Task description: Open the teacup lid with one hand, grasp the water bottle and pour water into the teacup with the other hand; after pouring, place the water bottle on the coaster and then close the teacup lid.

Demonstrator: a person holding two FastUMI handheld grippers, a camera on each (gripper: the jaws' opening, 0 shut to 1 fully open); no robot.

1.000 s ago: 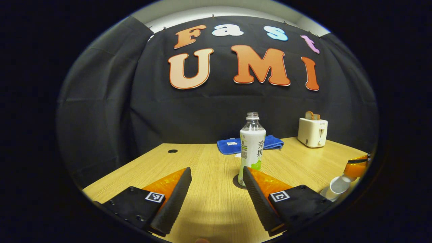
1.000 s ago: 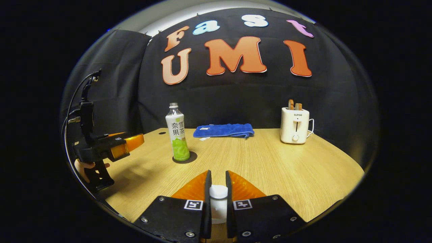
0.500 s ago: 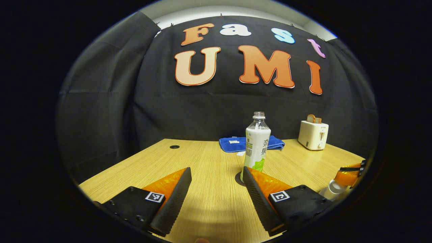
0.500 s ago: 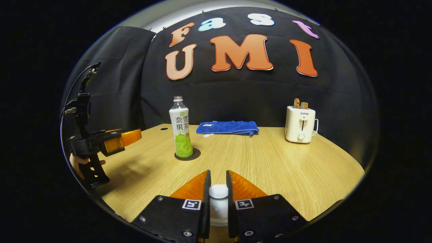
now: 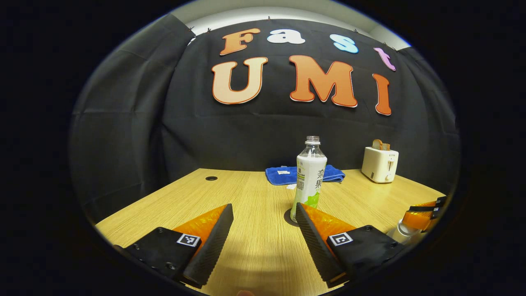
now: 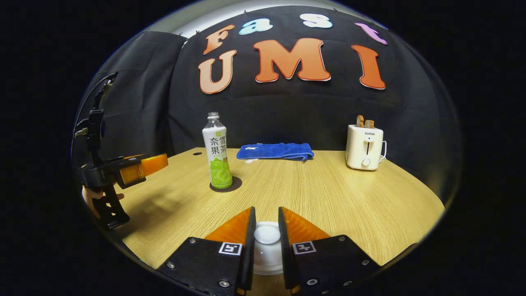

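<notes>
uncapped bottle (image 6: 217, 152) upright on coaster (image 6: 236, 186), lidded teacup (image 6: 267, 246)

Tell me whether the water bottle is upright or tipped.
Upright: the water bottle stands straight on the dark coaster, neck up, with no cap visible.

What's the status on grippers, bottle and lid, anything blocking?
Left gripper open, empty. Right gripper around lid knob, contact unclear. Water bottle upright on coaster. Nothing in the way.

SUPOR on toaster (image 6: 364, 147), 奈雪果茶 on bottle (image 6: 218, 150)
</notes>
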